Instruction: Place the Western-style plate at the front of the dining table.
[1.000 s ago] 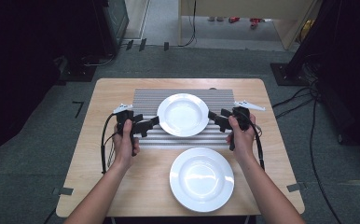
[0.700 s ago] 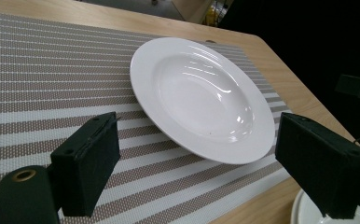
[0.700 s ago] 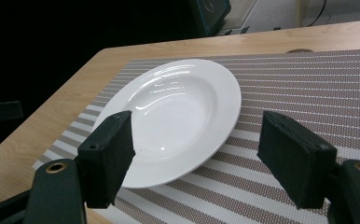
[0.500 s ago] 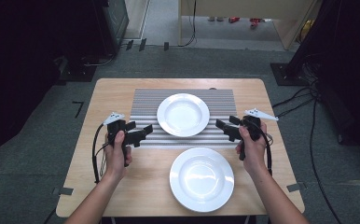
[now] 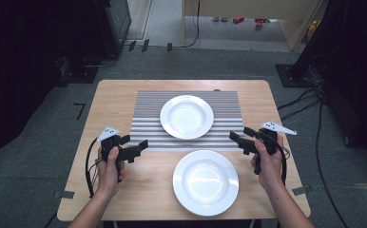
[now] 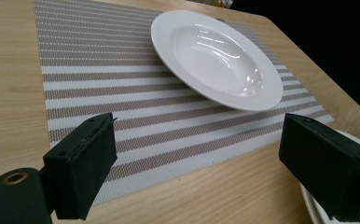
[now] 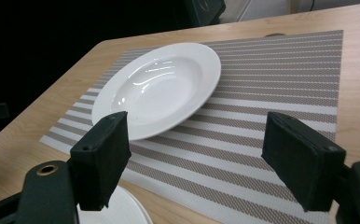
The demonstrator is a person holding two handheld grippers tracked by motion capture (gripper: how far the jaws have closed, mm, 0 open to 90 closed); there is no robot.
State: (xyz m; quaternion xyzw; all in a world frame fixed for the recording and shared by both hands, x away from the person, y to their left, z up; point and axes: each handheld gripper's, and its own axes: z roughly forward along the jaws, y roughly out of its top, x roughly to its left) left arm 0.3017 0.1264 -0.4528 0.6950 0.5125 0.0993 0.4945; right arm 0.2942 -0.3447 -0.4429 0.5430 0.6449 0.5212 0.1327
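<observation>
A white deep plate (image 5: 187, 116) (image 6: 215, 56) (image 7: 157, 88) rests on a grey striped placemat (image 5: 146, 128) (image 6: 99, 88) (image 7: 271, 107) at the table's middle. A second white plate (image 5: 205, 181) lies on bare wood nearer the person; its rim (image 6: 308, 205) (image 7: 122, 207) peeks in at the bottom of both gripper views. My left gripper (image 5: 142, 146) (image 6: 201, 177) hovers open off the mat's near left corner. My right gripper (image 5: 238, 137) (image 7: 201, 163) hovers open at the mat's near right corner. Both hold nothing, and each points inward toward the plates.
The wooden table (image 5: 115, 104) has bare wood on both sides of the mat. Cables (image 5: 92, 166) trail from the grippers. Dark equipment and cables stand on the floor around the table.
Both grippers have drawn back from the deep plate's rim, outward and toward the person. The plate stays on the mat.
</observation>
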